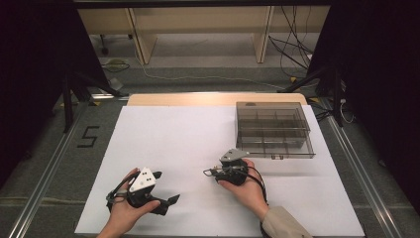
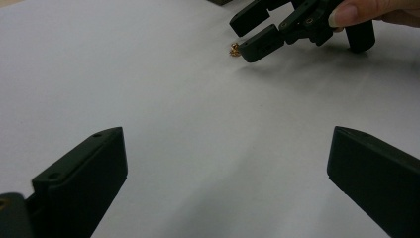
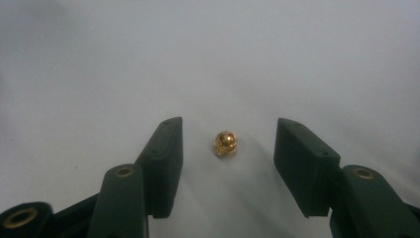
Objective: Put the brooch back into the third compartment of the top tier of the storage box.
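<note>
A small shiny gold cap nut (image 3: 226, 143) lies on the white table sheet, between the two black jaws of my right gripper (image 3: 228, 148) with a gap on each side, so the pads do not touch it. From the left gripper view the same gold nut (image 2: 234, 49) sits at the tip of that right gripper (image 2: 250, 35), held low over the sheet by a hand. In the high view my right gripper (image 1: 208, 172) points left near the table's middle. My left gripper (image 1: 166, 187) rests open at the front left, its jaws wide apart around bare sheet.
A smoky clear plastic compartment box (image 1: 274, 130) stands at the back right of the white sheet (image 1: 173, 134). Beyond the table are wooden furniture legs, cables and black tripod legs on the floor.
</note>
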The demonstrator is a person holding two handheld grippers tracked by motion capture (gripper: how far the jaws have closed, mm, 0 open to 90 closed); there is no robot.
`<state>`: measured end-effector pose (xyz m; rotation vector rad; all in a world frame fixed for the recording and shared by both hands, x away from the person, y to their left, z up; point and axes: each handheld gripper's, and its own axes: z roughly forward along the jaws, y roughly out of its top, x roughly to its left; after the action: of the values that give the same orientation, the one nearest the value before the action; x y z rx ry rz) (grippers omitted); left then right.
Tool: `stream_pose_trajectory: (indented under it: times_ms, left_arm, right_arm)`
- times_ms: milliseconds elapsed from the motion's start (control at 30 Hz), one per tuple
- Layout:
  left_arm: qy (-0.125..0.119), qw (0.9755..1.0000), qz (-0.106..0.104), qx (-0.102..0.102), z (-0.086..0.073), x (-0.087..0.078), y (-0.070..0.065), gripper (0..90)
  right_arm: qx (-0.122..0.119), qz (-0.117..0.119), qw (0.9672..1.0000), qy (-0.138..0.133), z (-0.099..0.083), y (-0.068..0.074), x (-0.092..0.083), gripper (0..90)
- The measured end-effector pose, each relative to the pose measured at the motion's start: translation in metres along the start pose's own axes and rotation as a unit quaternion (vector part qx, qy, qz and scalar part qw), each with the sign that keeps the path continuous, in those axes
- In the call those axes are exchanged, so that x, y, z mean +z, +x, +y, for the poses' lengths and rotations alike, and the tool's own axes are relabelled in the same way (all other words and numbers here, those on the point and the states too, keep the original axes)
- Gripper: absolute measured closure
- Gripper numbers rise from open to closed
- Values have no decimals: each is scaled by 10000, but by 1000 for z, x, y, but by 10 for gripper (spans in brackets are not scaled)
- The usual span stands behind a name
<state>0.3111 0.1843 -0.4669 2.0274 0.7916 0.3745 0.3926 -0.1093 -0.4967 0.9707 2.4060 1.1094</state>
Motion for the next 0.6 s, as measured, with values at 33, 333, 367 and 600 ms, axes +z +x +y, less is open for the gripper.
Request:
stream_pose_trajectory:
  times_ms: [33,333,367,600]
  left_arm:
    - [-1,10000,0,-1,0,0,0,21]
    - [-5,10000,-4,-1,0,0,0,21]
    - [-3,10000,-5,0,0,0,0,21]
    - [-20,10000,-2,-22,0,0,0,21]
  right_arm:
    - [6,-5,10000,3,0,0,1,458]
    - [-8,5,10000,69,2,2,5,497]
    - [-8,10,10000,76,2,2,5,503]
    - [-31,23,9999,107,3,2,7,534]
